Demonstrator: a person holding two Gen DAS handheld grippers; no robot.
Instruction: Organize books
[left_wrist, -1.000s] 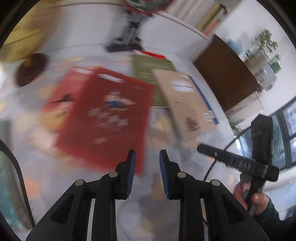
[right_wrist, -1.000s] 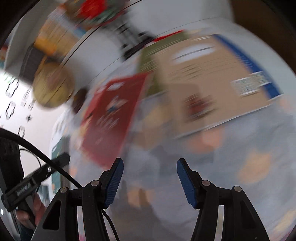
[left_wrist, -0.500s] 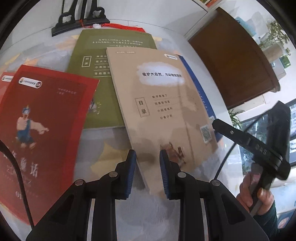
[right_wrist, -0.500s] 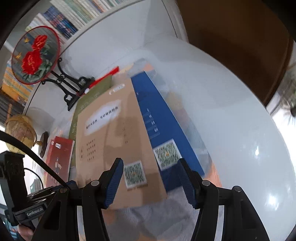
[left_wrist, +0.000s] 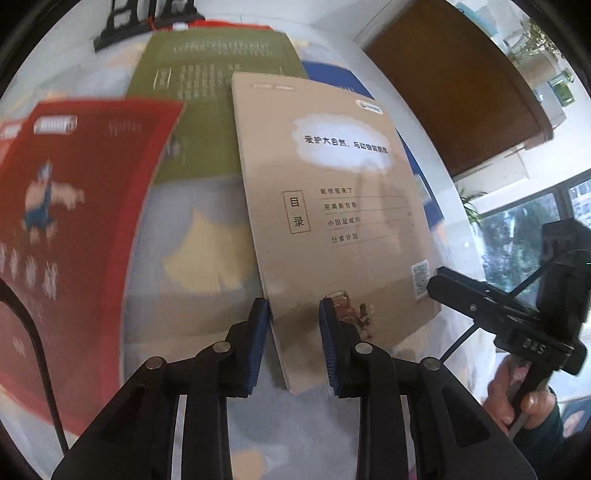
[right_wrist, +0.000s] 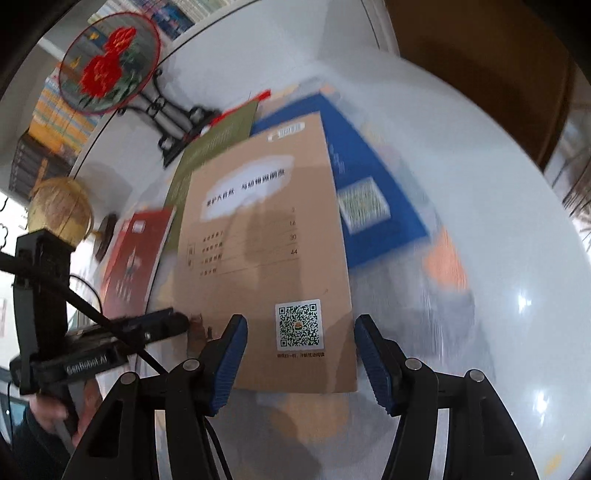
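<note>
Both hand-held grippers hang over the tan book's (left_wrist: 343, 221) near edge on the tabletop (right_wrist: 480, 184): left (left_wrist: 293, 343) jaws apart, seemingly straddling its corner; right (right_wrist: 301, 362) jaws apart.

A glossy white round table (right_wrist: 498, 229) reflects bright daylight. Beyond it – a dark brown wooden cabinet (left_wrist: 454, 96) against a white wall, and a window (left_wrist: 532, 229) with greenery outside. Shelves of books (right_wrist: 48, 122) line the far side – a golden globe (right_wrist: 61, 210) stands near them.
</note>
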